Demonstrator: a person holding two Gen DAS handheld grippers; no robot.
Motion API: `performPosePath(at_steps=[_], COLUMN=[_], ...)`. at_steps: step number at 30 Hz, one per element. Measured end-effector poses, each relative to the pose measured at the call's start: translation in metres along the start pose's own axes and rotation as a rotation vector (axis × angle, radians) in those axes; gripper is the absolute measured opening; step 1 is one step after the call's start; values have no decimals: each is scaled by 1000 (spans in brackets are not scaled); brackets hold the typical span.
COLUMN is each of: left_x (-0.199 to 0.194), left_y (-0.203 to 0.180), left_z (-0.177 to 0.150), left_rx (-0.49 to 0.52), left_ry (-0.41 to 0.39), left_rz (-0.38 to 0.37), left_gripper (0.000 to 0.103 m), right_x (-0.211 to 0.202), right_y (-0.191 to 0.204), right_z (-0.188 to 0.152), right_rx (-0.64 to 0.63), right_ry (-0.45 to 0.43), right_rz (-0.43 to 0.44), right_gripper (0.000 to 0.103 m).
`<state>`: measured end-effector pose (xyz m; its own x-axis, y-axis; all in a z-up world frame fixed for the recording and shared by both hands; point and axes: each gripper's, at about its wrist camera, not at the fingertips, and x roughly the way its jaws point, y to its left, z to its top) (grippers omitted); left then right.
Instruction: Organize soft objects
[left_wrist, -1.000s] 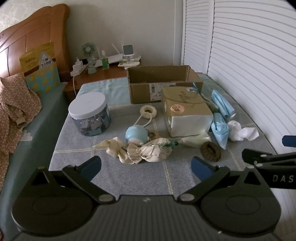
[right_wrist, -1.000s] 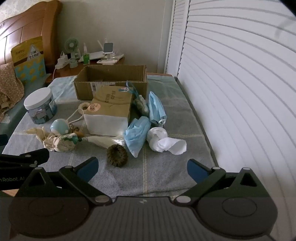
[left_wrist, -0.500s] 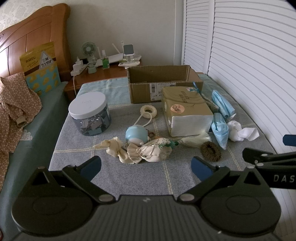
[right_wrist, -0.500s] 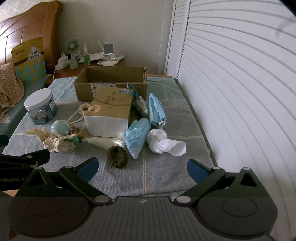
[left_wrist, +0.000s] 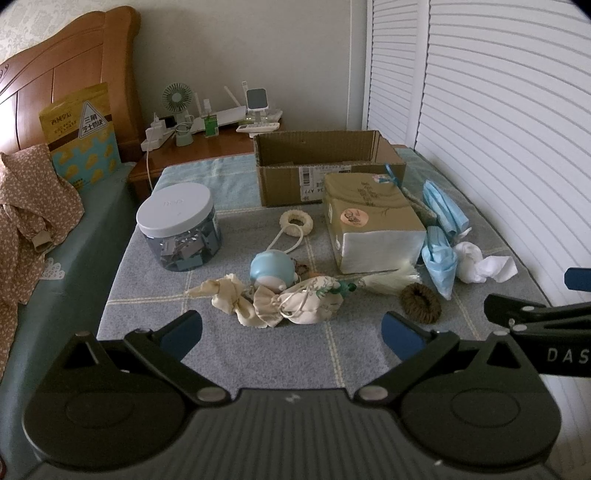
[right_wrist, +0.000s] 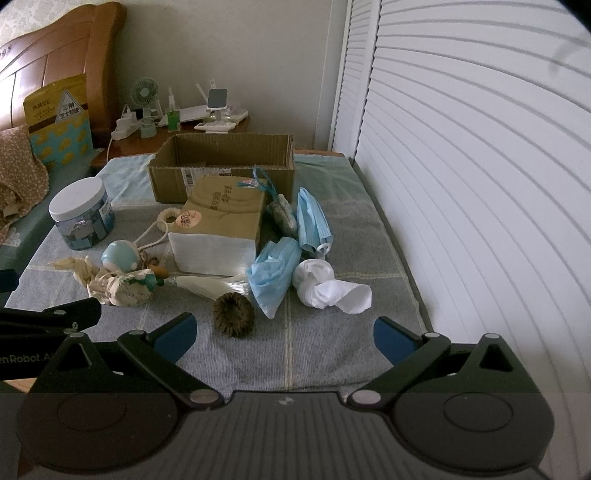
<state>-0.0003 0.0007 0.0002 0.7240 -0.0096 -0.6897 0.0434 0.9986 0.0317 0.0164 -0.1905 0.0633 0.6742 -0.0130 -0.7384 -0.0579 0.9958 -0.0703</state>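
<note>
Soft items lie scattered on a grey cloth-covered table (left_wrist: 347, 354): a cream drawstring pouch (left_wrist: 295, 301) (right_wrist: 125, 291), a brown hair scrunchie (left_wrist: 421, 303) (right_wrist: 233, 315), blue face masks (left_wrist: 439, 260) (right_wrist: 275, 275), white rolled socks (left_wrist: 480, 262) (right_wrist: 327, 286), a cream tassel (left_wrist: 388, 280) and a blue round toy (left_wrist: 272, 266). An open cardboard box (left_wrist: 325, 166) (right_wrist: 221, 166) stands at the back. My left gripper (left_wrist: 291, 332) is open and empty, before the pouch. My right gripper (right_wrist: 284, 334) is open and empty, before the scrunchie.
A tissue pack (left_wrist: 369, 221) lies in front of the box. A plastic jar with a white lid (left_wrist: 179, 225) stands at the left. A cream knitted ring (left_wrist: 295, 223) lies near it. Louvred doors (right_wrist: 480, 184) run along the right. A nightstand (left_wrist: 207, 147) stands behind.
Both views have shifted only slightly. Both grippers stay open and no object has moved.
</note>
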Motion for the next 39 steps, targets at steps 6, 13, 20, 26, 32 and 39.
performPosePath(at_steps=[6,13,20,26,32,39], left_x=[0,-4,-4,-4,3,9], left_y=[0,-4,-3,-2,1,2], left_z=[0,2,3,3,5,3], left_rx=[0,-1,-1,0,4,44], left_ry=[-1,-4,-3,-5,-3,-29], left_rz=[0,0,0,-1,-17,-38], left_gripper=[102,102,102,102,102,102], right_x=[0,0,0,0,1,4], right_y=[1,1,1,0,0,4], right_z=[0,0,1,2,0,-2], right_rx=[-4,-5,-6,-7,-25,-61], right_ry=[-3,-6,-5,-7,-19,-38], right_rz=[0,0,0,3,13,35], right_gripper=[103,103,103,103,103,103])
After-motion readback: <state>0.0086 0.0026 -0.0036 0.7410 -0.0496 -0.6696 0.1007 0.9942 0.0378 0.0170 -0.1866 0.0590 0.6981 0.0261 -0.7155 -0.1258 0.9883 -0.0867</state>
